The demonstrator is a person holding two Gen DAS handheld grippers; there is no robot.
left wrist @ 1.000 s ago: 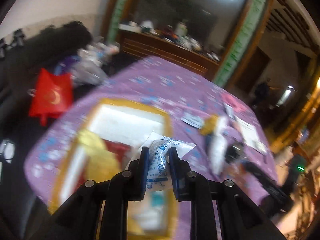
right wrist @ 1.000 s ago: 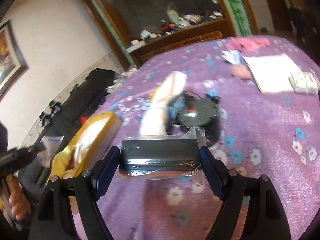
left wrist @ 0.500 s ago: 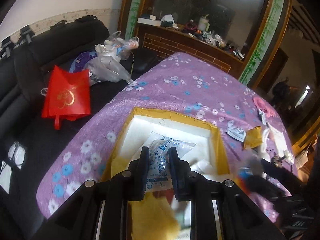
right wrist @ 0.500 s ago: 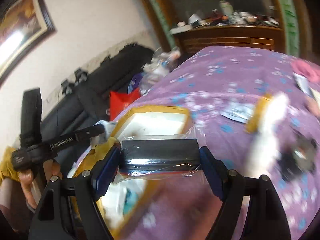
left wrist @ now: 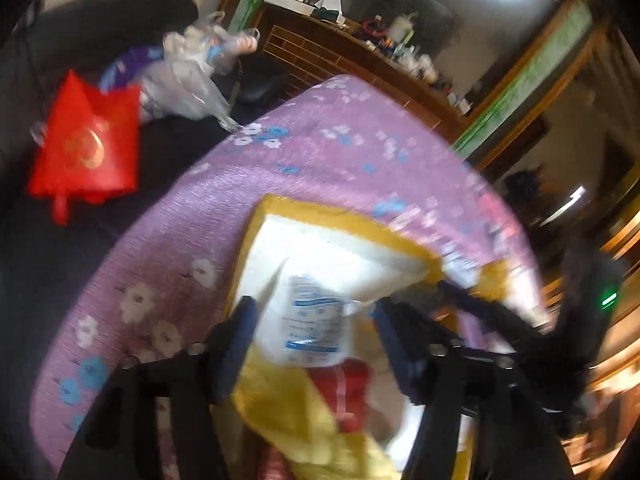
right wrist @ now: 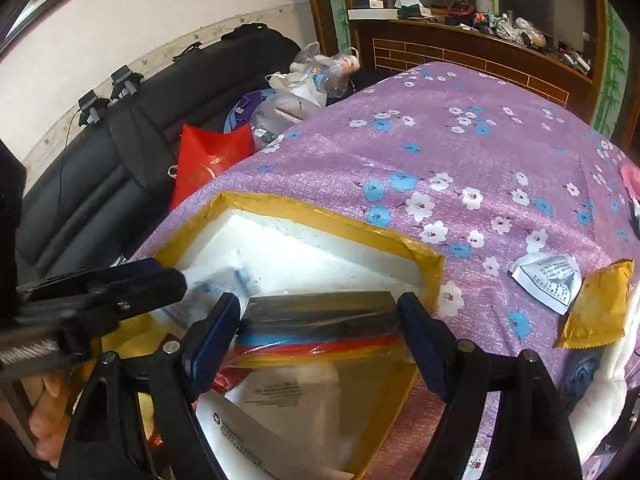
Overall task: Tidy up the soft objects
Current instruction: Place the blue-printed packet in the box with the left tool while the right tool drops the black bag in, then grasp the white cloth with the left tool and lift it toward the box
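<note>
A white foam box with a yellow taped rim (right wrist: 332,216) (left wrist: 344,216) sits on the purple flowered tablecloth. My left gripper (left wrist: 316,320) is open over the box; the white packet with blue print (left wrist: 312,320) lies loose between its fingers, above yellow and red soft items (left wrist: 340,392). The left gripper also shows in the right wrist view (right wrist: 132,284). My right gripper (right wrist: 320,320) is shut on a plastic-wrapped pack of dark, blue, red and yellow layers (right wrist: 320,322), held just over the box's near part, above a white mailer bag (right wrist: 276,404).
A white leaflet (right wrist: 546,278), a yellow pouch (right wrist: 598,310) and a white soft item (right wrist: 612,376) lie on the cloth right of the box. A black sofa with a red bag (right wrist: 208,160) and plastic bags (right wrist: 296,96) stands left of the table. A wooden cabinet (right wrist: 472,56) is behind.
My left gripper has opened and let go of the white packet over the box. My right gripper has carried the wrapped pack from the table's right part to over the box.
</note>
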